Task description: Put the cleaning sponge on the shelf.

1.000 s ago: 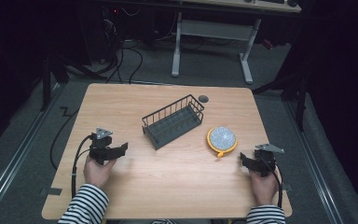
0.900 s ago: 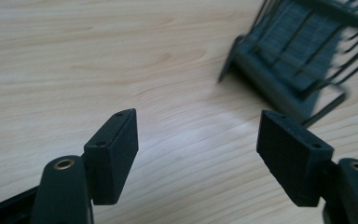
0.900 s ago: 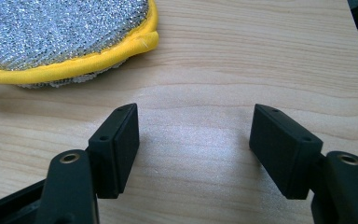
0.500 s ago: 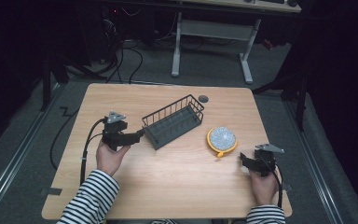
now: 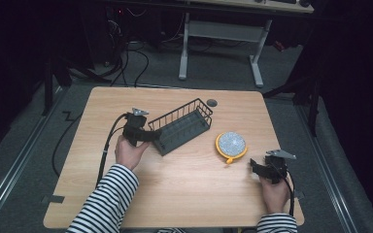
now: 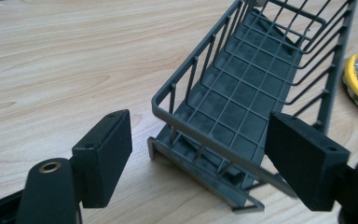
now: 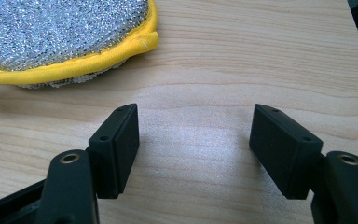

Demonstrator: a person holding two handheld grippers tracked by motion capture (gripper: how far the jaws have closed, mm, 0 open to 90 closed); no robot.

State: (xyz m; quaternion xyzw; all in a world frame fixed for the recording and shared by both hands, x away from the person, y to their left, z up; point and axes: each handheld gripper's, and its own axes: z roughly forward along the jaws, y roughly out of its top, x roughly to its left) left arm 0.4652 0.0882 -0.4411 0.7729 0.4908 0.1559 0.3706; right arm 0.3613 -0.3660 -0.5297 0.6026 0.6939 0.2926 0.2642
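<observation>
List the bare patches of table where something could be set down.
Free: the near table strip between the two forearms, and the far left corner behind the left gripper. Crowded: the middle, where the wire basket and the round scouring pad lie, right gripper nearby.

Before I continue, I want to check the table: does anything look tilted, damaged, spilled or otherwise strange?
Nothing stands out. The grey wire basket sits flat and upright, though diagonal to the table edges, and its wires look intact. The round yellow-rimmed scouring pad lies flat beside it, apart. The left gripper is open around the basket's near end; the right gripper is open over bare wood.
</observation>
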